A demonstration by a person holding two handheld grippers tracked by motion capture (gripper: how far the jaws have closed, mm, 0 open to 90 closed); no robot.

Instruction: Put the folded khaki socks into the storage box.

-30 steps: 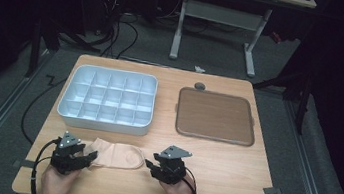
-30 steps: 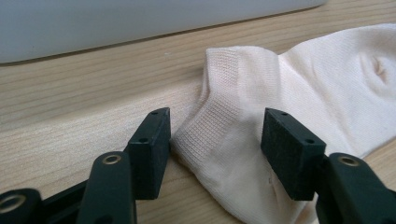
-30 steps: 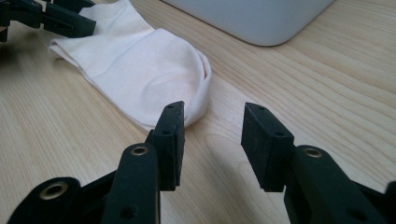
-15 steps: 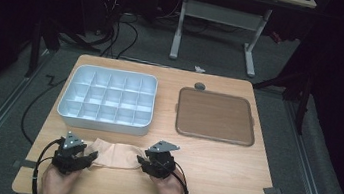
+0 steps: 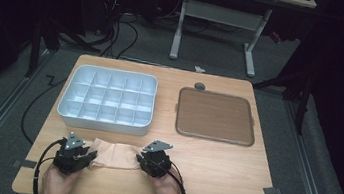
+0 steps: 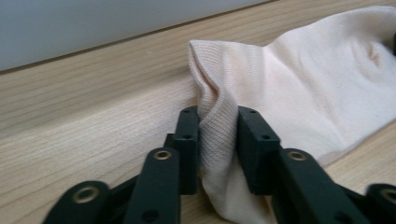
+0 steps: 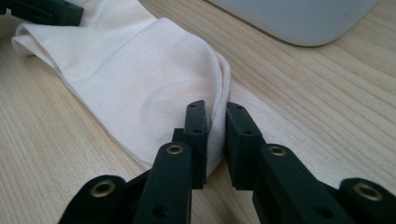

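Wooden table (image 5: pixel 229 185): white compartment tray (image 5: pixel 108 99) at 11 o'clock, brown tray (image 5: pixel 215 117) at 1 o'clock. Cream sock (image 5: pixel 114 155) flat at 7 o'clock. Left gripper (image 5: pixel 85 156) just closing, pinching the sock's cuff. Right gripper (image 5: pixel 144 160) likewise closing, pinching the opposite end.

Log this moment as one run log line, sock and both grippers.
sock: flat on table | left gripper: jaws just closing, pinching cuff end | right gripper: jaws just closing, pinching toe end
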